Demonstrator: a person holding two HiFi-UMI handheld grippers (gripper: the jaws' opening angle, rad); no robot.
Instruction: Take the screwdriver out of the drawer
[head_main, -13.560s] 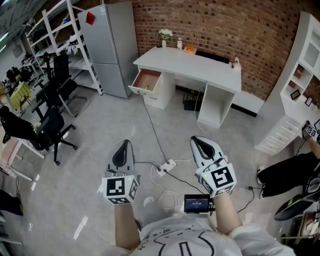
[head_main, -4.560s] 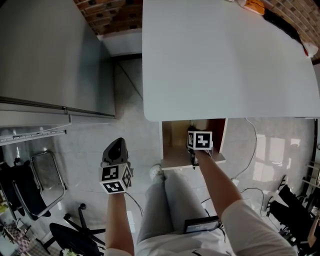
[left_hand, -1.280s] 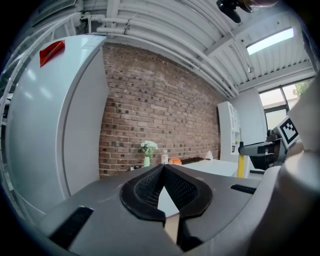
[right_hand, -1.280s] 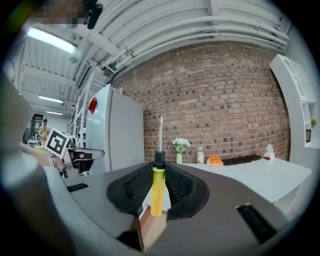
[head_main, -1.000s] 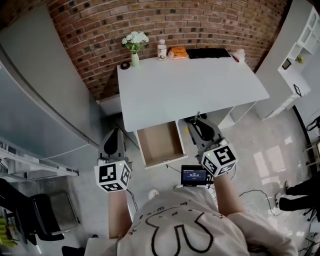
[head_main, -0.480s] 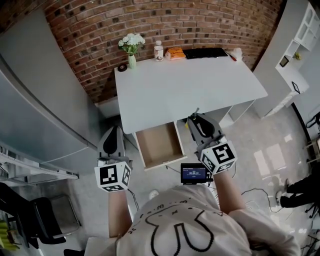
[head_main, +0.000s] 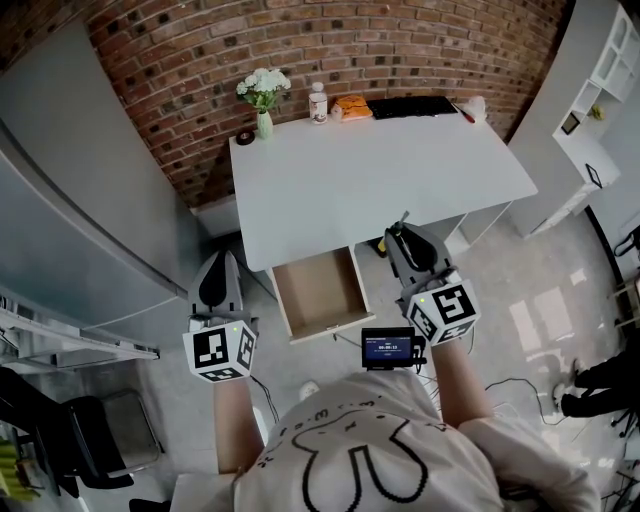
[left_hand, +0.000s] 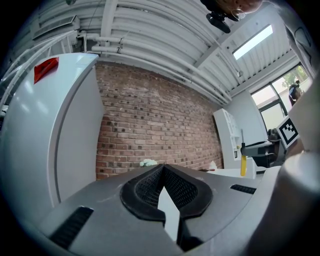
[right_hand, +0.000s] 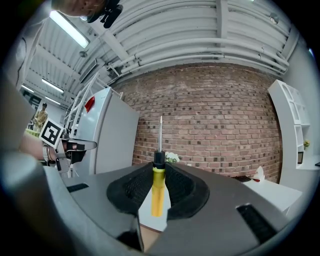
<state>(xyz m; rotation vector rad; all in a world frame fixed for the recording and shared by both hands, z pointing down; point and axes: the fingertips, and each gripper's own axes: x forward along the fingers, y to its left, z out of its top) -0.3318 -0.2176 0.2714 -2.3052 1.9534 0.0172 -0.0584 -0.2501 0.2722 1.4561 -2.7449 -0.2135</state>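
- Well, the only markings to make out are the black-and-white square patterns on each gripper's cube. The little screen at the person's chest shows print too small to read.
- The right gripper sits just right of centre in the head view. Its jaws are clamped on the yellow handle of the screwdriver.
- The screwdriver stands upright, its black collar and metal shaft poking out past the tips.
- It is outside the drawer, just to the right of it, at the front edge of the white desk.
- The left gripper, lower left, has its jaws together on nothing. It hangs over the floor between the drawer and the grey fridge.
- The drawer stands pulled out.
- A vase of flowers and a bottle line the desk's back edge by the brick wall.
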